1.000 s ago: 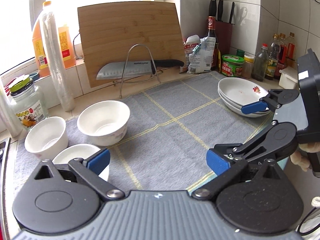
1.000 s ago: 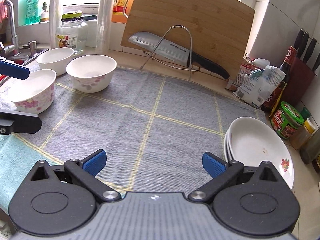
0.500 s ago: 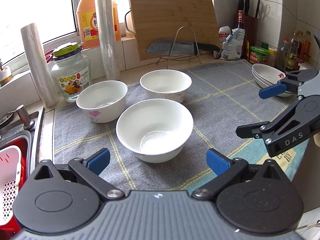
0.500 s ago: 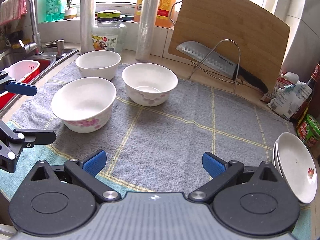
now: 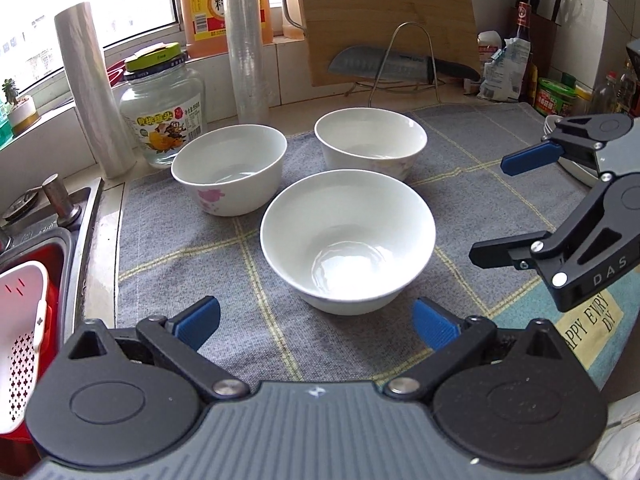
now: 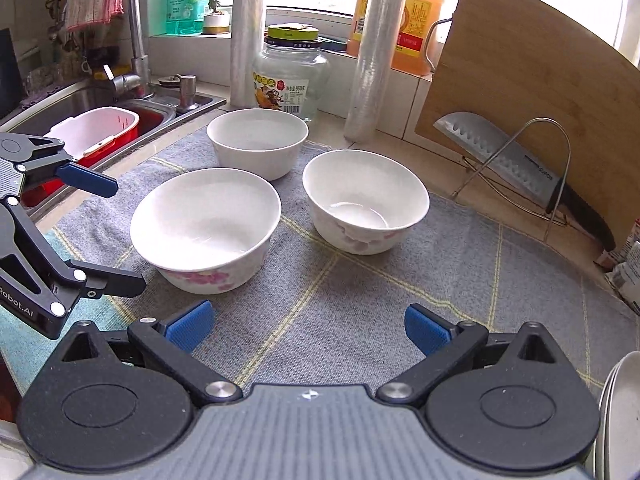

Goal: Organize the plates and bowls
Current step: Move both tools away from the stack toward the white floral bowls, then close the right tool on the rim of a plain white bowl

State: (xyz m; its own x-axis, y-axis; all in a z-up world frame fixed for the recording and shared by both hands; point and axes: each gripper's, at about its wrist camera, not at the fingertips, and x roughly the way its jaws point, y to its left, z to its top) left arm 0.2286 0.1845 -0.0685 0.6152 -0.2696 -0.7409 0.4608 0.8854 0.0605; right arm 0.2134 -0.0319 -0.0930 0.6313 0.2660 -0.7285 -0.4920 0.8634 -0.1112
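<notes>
Kitchen counter under a grey checked cloth [image 5: 168, 280]; nearest glazed white ceramic bowl [image 5: 347, 240] looks rigid, slick, breakable, best pinched across its thin rim; it sits at twelve o'clock just ahead of the left gripper [image 5: 316, 318], jaws spread wide, empty; right gripper [image 6: 306, 326] likewise agape, two more white bowls [image 5: 370, 142] beyond.

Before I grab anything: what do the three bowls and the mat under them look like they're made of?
The nearest bowl, the left bowl and the far bowl look like glazed ceramic or porcelain: glossy white, bright highlights inside, pink flower prints outside. Likely hard and slick. The mat looks like woven cloth: matte grey, visible weave, pale yellow stripes.
</notes>
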